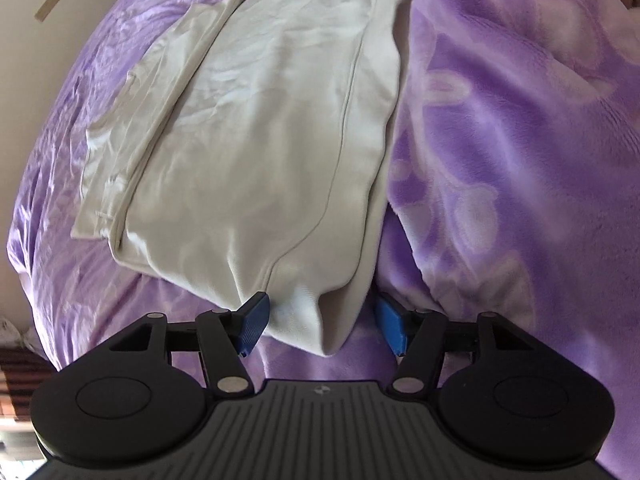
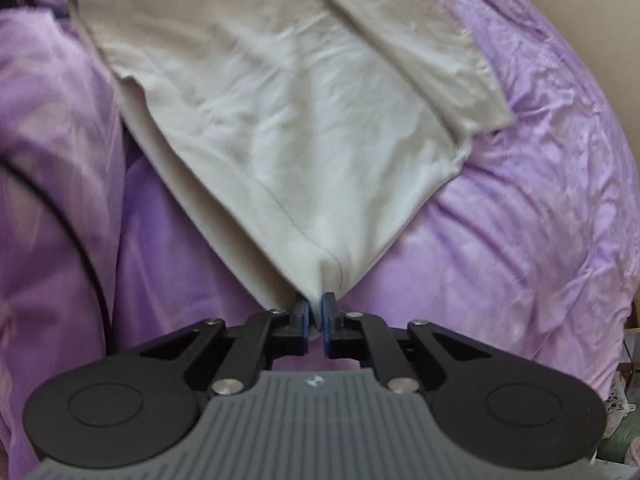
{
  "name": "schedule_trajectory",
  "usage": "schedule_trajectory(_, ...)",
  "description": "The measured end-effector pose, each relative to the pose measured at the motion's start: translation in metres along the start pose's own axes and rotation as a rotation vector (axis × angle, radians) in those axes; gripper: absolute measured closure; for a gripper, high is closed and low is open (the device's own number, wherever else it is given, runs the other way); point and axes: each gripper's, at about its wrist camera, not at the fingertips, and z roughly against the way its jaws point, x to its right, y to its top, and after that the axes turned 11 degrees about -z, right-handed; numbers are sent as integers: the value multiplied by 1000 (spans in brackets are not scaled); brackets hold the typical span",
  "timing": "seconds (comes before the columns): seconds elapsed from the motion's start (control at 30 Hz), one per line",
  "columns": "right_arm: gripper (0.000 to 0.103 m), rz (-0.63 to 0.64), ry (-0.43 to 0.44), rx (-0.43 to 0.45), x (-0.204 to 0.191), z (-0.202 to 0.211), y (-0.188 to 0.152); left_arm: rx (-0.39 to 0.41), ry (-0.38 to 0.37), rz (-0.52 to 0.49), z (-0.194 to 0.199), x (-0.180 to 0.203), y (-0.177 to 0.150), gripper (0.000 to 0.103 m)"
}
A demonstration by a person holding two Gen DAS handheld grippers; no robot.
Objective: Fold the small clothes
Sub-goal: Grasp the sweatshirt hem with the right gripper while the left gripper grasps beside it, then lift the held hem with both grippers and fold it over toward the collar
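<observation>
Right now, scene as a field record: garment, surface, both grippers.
garment: cream cotton T-shirt, partly folded, sleeve showing at one side
surface: purple floral fleece blanket
left gripper: open, blue pads either side of a shirt corner, not pressing
right gripper: shut on another shirt corner
fold step: corners not yet lifted

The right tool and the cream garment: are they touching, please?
Touching: the right wrist view shows the right tool pinching a corner of the cream garment between its blue pads.
</observation>
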Motion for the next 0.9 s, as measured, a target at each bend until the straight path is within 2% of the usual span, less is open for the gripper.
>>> schedule_trajectory(0.07, 103, 24, 4, -20, -7, -10, -5, 7, 32, -26, -2, 4, 2, 35)
schedule_trajectory(0.1, 103, 25, 3, -27, -8, -14, -7, 11, 48, -41, -3, 7, 3, 40)
schedule_trajectory(0.17, 102, 18, 11, -27, -6, -16, -7, 11, 75, -73, -5, 13, 5, 56)
schedule_trajectory(0.23, 99, 17, 14, -16, -4, -10, -5, 2, 93, -97, -8, 19, 8, 80)
schedule_trajectory(0.3, 83, 51, -3, 5, -8, -2, -4, 1, 118, -110, -9, 23, 10, 90)
schedule_trajectory(0.33, 60, 75, -13, 14, -11, 3, -3, 5, 142, -108, -8, 22, 10, 94)
schedule_trajectory(0.37, 44, 101, -21, 27, -15, 7, -3, 6, 151, -101, -7, 21, 10, 94)
schedule_trajectory(0.4, 42, 129, -24, 43, -19, 10, -3, 10, 151, -89, -4, 19, 10, 94)
schedule_trajectory(0.5, 42, 216, -32, 60, -32, 12, 0, 29, 158, -21, 6, 8, 10, 94)
schedule_trajectory(0.63, 43, 317, -55, 55, -51, -6, 0, 64, 167, 91, 21, -7, 11, 94)
schedule_trajectory(0.77, 47, 403, -116, 74, -61, -26, -9, 83, 227, 194, 30, -18, 13, 94)
schedule_trajectory(0.8, 53, 391, -123, 81, -60, -27, -10, 89, 233, 220, 32, -22, 13, 94)
schedule_trajectory(0.83, 81, 361, -131, 93, -57, -27, -9, 96, 236, 243, 34, -26, 14, 94)
schedule_trajectory(0.87, 103, 334, -159, 109, -55, -25, -9, 103, 237, 260, 36, -30, 15, 94)
schedule_trajectory(0.9, 103, 319, -181, 130, -53, -23, -8, 104, 242, 273, 39, -33, 16, 95)
